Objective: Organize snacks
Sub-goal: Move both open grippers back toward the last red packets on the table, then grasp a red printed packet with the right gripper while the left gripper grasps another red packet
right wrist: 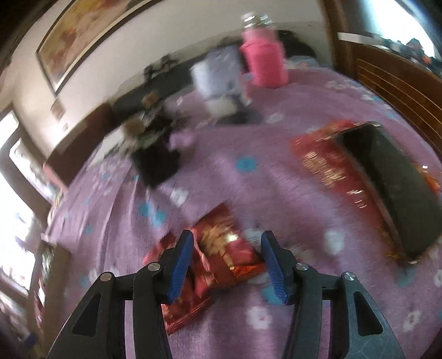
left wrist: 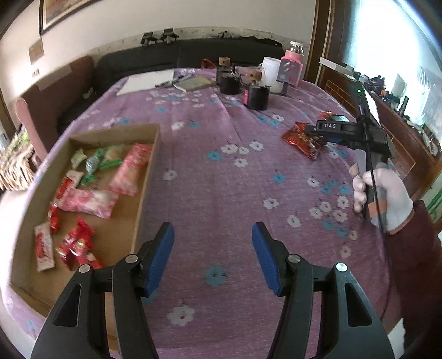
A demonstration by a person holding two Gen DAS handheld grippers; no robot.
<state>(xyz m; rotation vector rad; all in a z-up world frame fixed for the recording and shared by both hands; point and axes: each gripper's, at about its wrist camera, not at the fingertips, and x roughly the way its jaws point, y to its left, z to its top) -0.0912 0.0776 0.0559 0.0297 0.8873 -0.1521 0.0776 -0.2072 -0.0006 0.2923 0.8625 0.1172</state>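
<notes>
A lived-in room of a home. A purple floral cloth (left wrist: 215,171) covers the desk, a dark sofa (left wrist: 193,55) runs along the far wall, and a framed picture (left wrist: 58,11) hangs on the wall at far left. A pink flask (left wrist: 294,59), a white mug (left wrist: 272,73) and a notebook (left wrist: 193,83) sit at the far end, and a wooden chair back (right wrist: 397,82) stands on the right.

One cardboard tray (left wrist: 149,163), two pink packets (left wrist: 129,168), roughly two red-gold packets (right wrist: 226,254) outside, two black canisters (left wrist: 258,96).
</notes>
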